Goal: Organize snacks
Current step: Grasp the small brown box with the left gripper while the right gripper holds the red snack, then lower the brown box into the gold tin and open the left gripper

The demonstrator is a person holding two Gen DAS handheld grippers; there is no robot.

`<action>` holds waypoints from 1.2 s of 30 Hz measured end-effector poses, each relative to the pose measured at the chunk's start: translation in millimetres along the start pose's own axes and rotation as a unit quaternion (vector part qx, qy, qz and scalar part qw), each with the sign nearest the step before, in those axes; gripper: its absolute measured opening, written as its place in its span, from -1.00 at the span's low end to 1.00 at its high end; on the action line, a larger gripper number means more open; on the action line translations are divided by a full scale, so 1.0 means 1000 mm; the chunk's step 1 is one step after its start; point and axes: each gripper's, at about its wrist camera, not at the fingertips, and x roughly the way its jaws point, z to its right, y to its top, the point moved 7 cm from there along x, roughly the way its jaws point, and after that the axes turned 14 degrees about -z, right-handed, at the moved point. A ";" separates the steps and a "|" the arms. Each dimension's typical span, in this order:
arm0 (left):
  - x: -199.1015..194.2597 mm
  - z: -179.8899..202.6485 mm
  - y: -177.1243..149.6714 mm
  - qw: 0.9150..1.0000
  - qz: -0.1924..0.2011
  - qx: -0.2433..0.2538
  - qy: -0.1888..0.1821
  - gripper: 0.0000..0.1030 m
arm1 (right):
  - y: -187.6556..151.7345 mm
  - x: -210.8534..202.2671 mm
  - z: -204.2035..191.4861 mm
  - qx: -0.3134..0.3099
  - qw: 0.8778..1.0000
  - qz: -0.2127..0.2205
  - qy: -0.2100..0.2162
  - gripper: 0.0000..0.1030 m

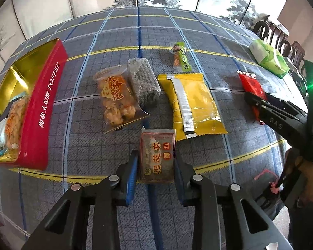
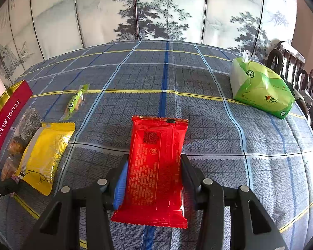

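My left gripper [image 1: 156, 162] is shut on a brown sesame-candy packet [image 1: 157, 145] lying on the checked tablecloth, with a pad pressing on each side. My right gripper [image 2: 154, 166] is shut on a red foil packet [image 2: 156, 162], which also lies flat on the cloth; in the left wrist view this red packet [image 1: 250, 83] shows at the right. At the far left stands the open red toffee tin [image 1: 43, 104] with a gold inside, holding a few snack packets [image 1: 12, 114].
Loose on the cloth lie a clear bag of twisted dough [image 1: 114, 98], a dark sesame block [image 1: 144, 81], a yellow packet [image 1: 192, 104] and a green stick packet [image 1: 181, 57]. A green tissue pack [image 2: 260, 89] sits at the far right, with wooden chairs [image 2: 292, 66] beyond it.
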 end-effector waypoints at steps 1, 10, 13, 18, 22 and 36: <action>-0.003 -0.001 -0.001 1.000 0.001 0.000 0.000 -0.46 | 0.000 0.000 0.000 0.000 1.000 0.000 0.000 -0.08; -0.036 -0.019 0.005 0.999 0.037 -0.006 0.012 -0.46 | 0.000 0.000 0.000 0.000 1.000 0.000 0.000 -0.08; -0.050 -0.036 0.011 0.998 0.055 -0.015 0.025 -0.46 | 0.000 0.000 0.000 0.000 1.000 0.000 -0.001 -0.08; -0.070 -0.083 0.017 0.994 0.077 -0.050 0.050 -0.46 | 0.000 0.000 -0.001 0.000 1.000 0.000 -0.001 -0.08; -0.081 -0.130 0.017 0.990 0.085 -0.089 0.073 -0.46 | 0.000 0.000 -0.001 0.000 1.000 0.000 -0.001 -0.08; -0.078 -0.254 0.000 0.977 0.060 -0.164 0.119 -0.46 | 0.000 0.000 -0.001 0.000 1.000 0.000 -0.002 -0.07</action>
